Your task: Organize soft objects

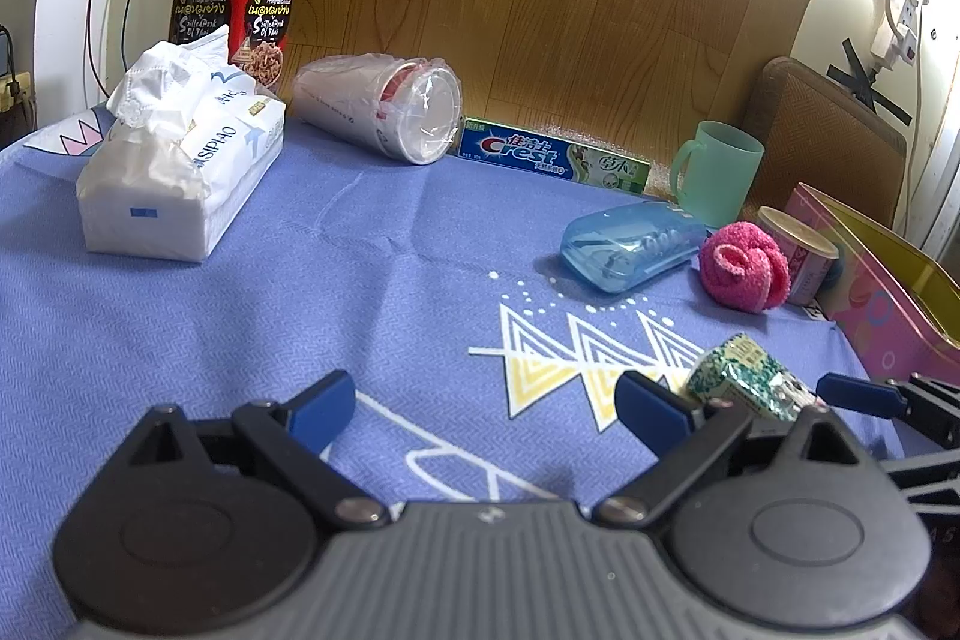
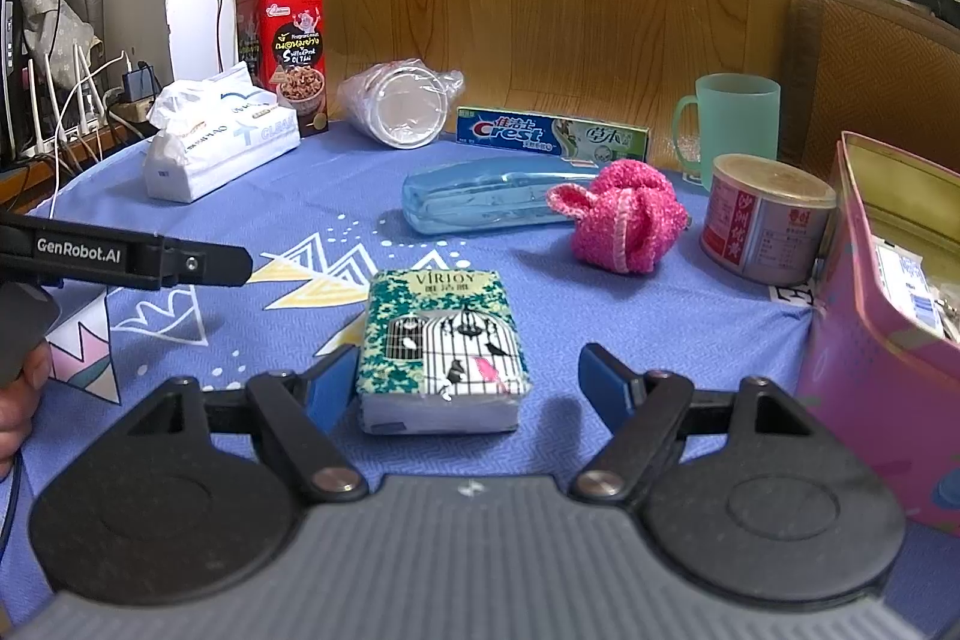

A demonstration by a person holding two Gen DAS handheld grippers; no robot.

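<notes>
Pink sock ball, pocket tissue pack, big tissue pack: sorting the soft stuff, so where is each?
pink sock ball [image 2: 624, 214], right wrist view, fuzzy middle.
pocket tissue pack [image 2: 441, 340], right wrist view, birdcage print.
big tissue pack [image 1: 180, 178], left wrist view, wrapper side.

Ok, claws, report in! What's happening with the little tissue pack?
Right claw open, straddling the tissue pack, not squeezing. Left claw open, empty, over bare cloth. Pack flat on the tablecloth. Nothing blocking it.
</notes>
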